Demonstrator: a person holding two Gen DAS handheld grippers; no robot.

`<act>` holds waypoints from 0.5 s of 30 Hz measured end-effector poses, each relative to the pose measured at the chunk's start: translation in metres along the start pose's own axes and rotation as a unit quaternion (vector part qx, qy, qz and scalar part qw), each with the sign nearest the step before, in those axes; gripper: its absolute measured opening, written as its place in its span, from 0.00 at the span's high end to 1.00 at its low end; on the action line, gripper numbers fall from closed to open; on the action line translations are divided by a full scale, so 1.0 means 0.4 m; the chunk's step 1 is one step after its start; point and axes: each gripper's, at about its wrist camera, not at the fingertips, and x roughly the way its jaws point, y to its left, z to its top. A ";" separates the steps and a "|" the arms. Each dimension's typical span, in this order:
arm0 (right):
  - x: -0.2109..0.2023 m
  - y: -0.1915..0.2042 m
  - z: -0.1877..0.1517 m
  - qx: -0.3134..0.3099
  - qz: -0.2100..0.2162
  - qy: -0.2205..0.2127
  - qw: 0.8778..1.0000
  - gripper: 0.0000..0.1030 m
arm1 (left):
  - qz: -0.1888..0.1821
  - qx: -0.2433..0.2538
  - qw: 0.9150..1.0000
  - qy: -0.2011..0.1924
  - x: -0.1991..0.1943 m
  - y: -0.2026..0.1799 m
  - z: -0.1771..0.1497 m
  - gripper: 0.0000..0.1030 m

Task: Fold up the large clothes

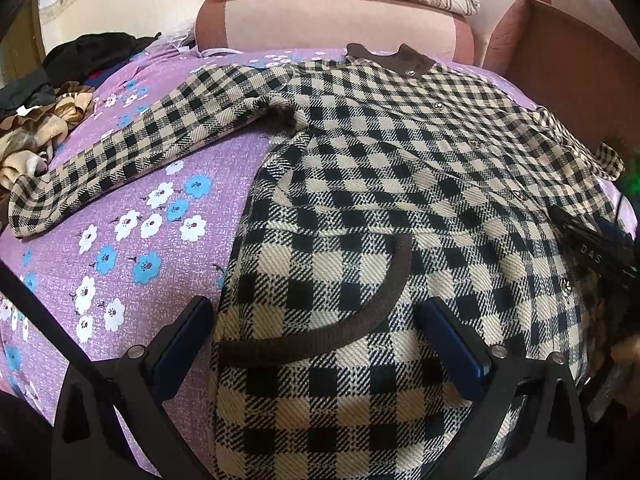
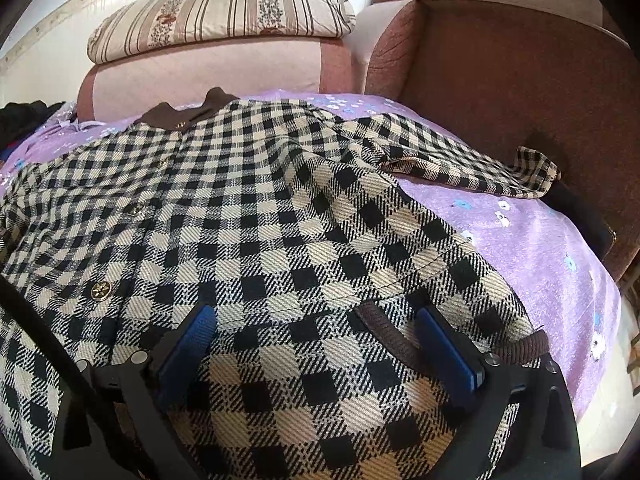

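Both cameras sit low and close over the checked coat [image 1: 360, 184], looking forward along their tongs toward the sofa [image 1: 328, 20]. The left wrist view faces the coat's left half and spread sleeve [image 1: 120, 152]; the right wrist view faces its right half. Both share the brown collar [image 2: 188, 114] and striped cushion [image 2: 224, 16].

Black-and-cream checked coat [image 1: 360, 168] lies spread flat, sleeves outstretched.

Left gripper [image 1: 316, 344]: black frame, blue pads on fingers [image 1: 186, 336], silver screws at the finger pivots, 4 and 8 o'clock. Right gripper [image 2: 316, 344]: same build, blue pads [image 2: 448, 352]. Black cable runs across each frame at 8 o'clock.
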 end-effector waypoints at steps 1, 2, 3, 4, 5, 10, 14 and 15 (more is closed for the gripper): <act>0.002 0.004 0.003 -0.003 -0.005 0.004 1.000 0.01 | 0.000 0.002 1.000 -0.003 -0.002 -0.001 -0.002 0.00; 0.003 0.008 0.004 -0.004 -0.009 0.006 1.000 0.01 | 0.000 0.003 1.000 -0.005 -0.003 -0.001 -0.004 0.00; 0.007 0.011 0.008 -0.006 -0.012 0.008 1.000 0.00 | 0.000 0.005 1.000 -0.005 -0.005 -0.001 -0.004 0.00; 0.009 0.013 0.009 -0.007 -0.014 0.008 1.000 0.00 | -0.001 0.005 1.000 -0.004 -0.007 0.000 -0.004 0.00; 0.010 0.012 0.010 -0.007 -0.013 0.006 1.000 0.01 | -0.005 0.002 1.000 -0.005 -0.010 0.002 -0.003 0.00; 0.007 0.007 0.005 0.000 -0.007 0.001 1.000 0.01 | -0.004 -0.011 0.999 -0.038 -0.037 0.003 0.001 0.00; -0.001 0.002 -0.001 0.007 0.000 -0.006 1.000 0.01 | 0.020 0.000 0.998 -0.060 -0.043 -0.011 0.002 0.00; -0.002 0.001 -0.002 0.007 0.000 -0.009 1.000 0.01 | 0.024 0.003 0.998 -0.059 -0.039 -0.013 0.001 0.00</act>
